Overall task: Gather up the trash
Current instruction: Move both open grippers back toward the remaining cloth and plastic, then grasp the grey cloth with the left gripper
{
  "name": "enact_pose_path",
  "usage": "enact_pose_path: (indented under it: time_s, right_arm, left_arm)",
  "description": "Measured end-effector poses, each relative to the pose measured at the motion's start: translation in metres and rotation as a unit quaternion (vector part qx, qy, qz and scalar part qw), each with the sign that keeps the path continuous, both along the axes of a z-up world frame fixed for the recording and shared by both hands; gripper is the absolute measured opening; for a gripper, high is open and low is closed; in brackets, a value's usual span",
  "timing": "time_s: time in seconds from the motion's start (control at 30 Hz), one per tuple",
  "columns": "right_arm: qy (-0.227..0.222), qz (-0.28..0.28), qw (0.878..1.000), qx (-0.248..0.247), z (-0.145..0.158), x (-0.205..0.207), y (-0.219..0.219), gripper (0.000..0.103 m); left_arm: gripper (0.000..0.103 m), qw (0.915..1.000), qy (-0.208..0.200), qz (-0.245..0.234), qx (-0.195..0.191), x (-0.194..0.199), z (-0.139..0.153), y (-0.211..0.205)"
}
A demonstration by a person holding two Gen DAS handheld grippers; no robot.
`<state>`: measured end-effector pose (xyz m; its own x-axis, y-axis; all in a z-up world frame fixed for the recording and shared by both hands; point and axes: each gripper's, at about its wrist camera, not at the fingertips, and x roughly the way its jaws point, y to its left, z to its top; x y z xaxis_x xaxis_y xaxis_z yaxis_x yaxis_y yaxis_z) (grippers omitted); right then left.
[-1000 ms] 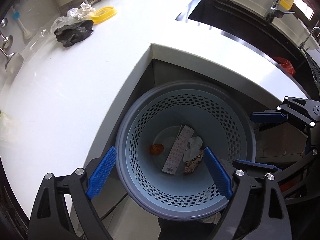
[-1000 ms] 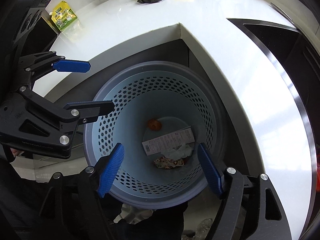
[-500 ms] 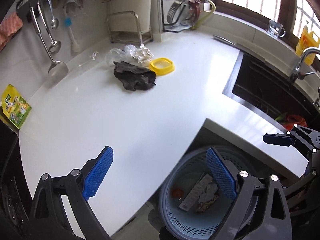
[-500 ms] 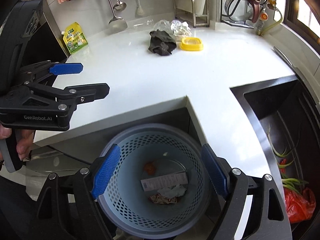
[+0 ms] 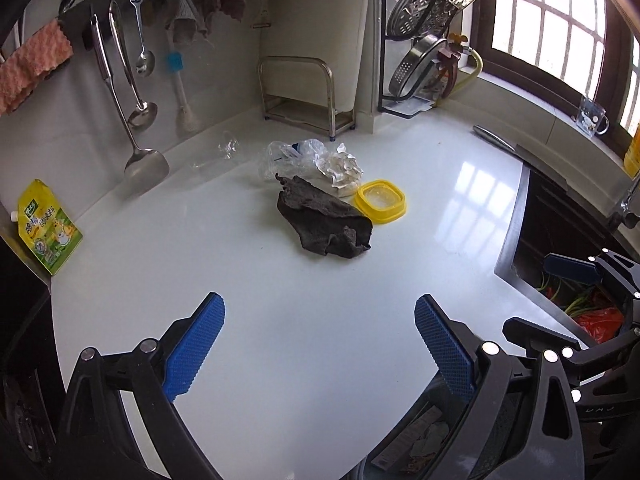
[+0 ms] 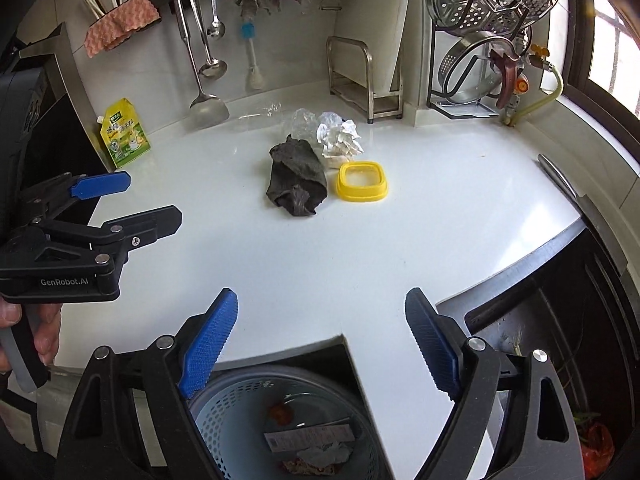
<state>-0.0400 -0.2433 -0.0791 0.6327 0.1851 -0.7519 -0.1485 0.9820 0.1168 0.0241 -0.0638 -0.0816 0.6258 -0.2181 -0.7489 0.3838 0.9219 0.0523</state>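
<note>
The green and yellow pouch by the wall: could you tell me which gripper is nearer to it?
Left. The left gripper hangs just beside the pouch, open; the right gripper hangs open over the counter's near edge, above the basket.

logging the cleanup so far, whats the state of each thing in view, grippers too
left gripper: open, empty
right gripper: open, empty
trash basket: below the counter edge, some trash inside
dark cloth: crumpled on the counter
crumpled paper: on the counter behind the cloth
clear plastic bag: crumpled, beside the paper
yellow lid: flat on the counter
yellow pouch: upright against the wall
</note>
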Motion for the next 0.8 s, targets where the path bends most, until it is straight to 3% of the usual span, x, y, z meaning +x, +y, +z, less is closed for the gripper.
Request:
enact_pose_path:
  time_s: [0.53, 0.8]
  right_arm:
    - [0.008, -0.025, 1.0, 0.006, 0.002, 0.048, -0.021, 0.082]
    - [0.008, -0.029, 1.0, 0.001, -0.002, 0.088, -0.031, 0.082]
  left_arm:
    - [0.094, 0.9987, 0.042, 0.025, -0.012, 0.103, -0.038, -0.039]
    - [0.094, 0.9978, 0.057, 0.033, 0.001, 0.143, -0.061, -0.056]
